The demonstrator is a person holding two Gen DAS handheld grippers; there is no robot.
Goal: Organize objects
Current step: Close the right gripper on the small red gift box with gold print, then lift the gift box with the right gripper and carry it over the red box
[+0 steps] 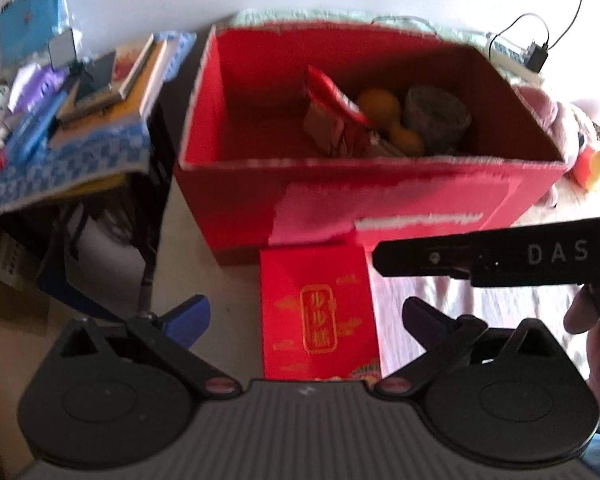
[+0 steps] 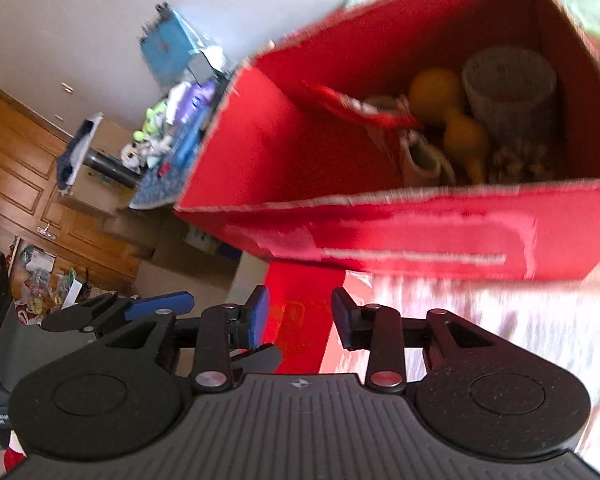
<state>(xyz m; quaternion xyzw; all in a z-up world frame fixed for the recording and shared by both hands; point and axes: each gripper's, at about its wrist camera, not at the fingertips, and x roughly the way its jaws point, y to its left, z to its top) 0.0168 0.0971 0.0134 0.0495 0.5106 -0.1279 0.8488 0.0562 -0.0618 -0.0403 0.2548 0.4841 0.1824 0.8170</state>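
An open red cardboard box [image 1: 228,196] [image 2: 380,236] stands on a pale pink cover and holds a red snack packet [image 1: 332,96], orange fruits [image 1: 378,104] and a grey cup [image 1: 436,112]. A flat red packet with gold print [image 1: 320,316] [image 2: 300,320] lies in front of the box. My left gripper [image 1: 306,312] is open wide, its fingers on either side of the packet and above it. My right gripper [image 2: 300,316] is open less wide, and the packet shows through its gap. Whether its pads touch the packet is unclear. The right gripper's black body [image 1: 500,256] crosses the left wrist view.
A side table [image 1: 60,152] left of the box carries books, a blue folder and small items. A pink plush toy [image 1: 548,120] lies right of the box. A charger and cable [image 1: 538,54] sit behind it. Wooden doors [image 2: 28,168] and floor clutter are at the far left.
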